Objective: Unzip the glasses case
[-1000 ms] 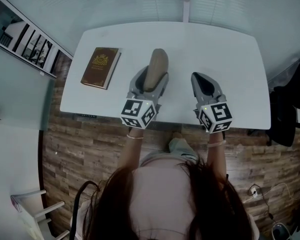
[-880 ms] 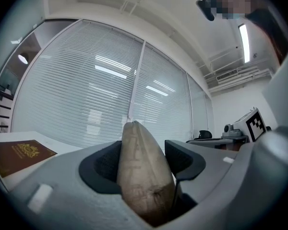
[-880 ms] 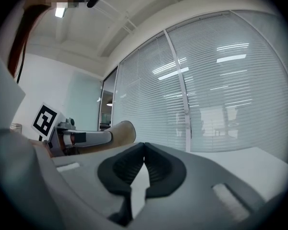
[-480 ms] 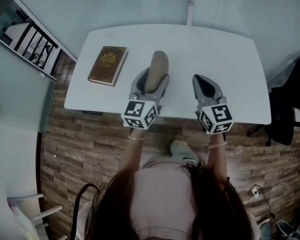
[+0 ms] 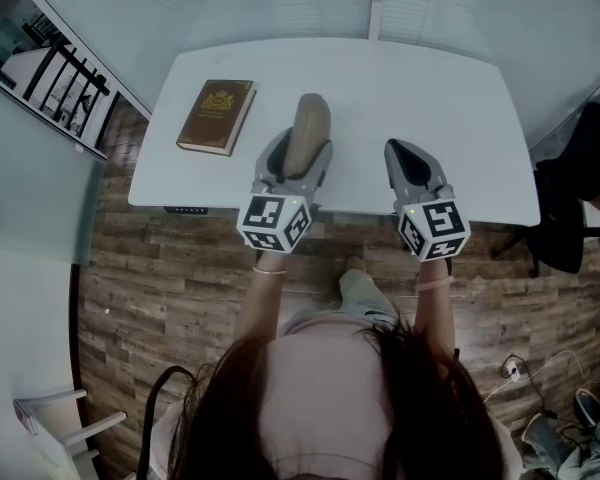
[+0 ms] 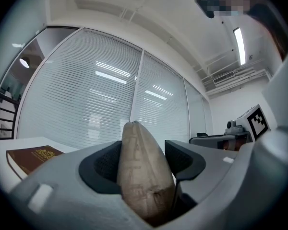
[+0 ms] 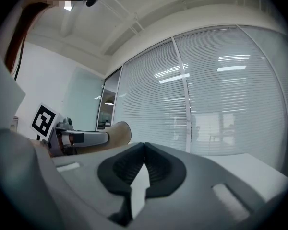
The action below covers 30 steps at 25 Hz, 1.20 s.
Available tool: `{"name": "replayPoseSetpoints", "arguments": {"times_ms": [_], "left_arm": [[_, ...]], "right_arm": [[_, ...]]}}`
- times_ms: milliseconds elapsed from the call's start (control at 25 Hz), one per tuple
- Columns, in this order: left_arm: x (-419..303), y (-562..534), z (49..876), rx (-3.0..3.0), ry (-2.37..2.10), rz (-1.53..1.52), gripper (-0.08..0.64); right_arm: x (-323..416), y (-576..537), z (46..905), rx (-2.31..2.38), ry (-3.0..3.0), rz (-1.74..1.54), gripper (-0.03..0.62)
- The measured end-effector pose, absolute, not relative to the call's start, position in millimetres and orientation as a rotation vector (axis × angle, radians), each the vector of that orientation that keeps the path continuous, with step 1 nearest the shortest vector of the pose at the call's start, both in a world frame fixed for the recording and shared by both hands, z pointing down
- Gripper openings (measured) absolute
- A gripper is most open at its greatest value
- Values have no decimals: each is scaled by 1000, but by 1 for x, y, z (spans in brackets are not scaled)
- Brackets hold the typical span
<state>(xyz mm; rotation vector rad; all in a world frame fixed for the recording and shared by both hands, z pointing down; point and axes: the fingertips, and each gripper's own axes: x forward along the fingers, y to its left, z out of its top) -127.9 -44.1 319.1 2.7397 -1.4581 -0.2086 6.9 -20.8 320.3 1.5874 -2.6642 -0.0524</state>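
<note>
The beige glasses case (image 5: 308, 126) lies lengthwise between the jaws of my left gripper (image 5: 302, 146), its rounded end pointing away from the person over the white table (image 5: 410, 88). In the left gripper view the case (image 6: 141, 176) fills the gap of the left gripper (image 6: 143, 150), both pads pressed against its sides. My right gripper (image 5: 405, 153) hovers beside it to the right, shut with nothing in it. In the right gripper view the right gripper's (image 7: 144, 150) pads meet, and the case (image 7: 116, 132) shows at the left.
A brown hardcover book (image 5: 218, 116) lies on the table's left part, also visible low left as the book (image 6: 31, 158). A dark chair (image 5: 580, 198) stands off the table's right end. Blinds cover the windows behind the table.
Both grippers have drawn back together toward the table's near edge. The left one still holds the case and the right one stays shut.
</note>
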Motion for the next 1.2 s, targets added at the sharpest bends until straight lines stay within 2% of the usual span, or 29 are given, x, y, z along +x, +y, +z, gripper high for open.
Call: {"name": "replayPoseSetpoints", "arguments": {"times_ms": [1200], "left_arm": [[-140,9,320,2748,-1409,-281,290]], "right_arm": [[-5,34,320,1612,-2620,-89,3]]}}
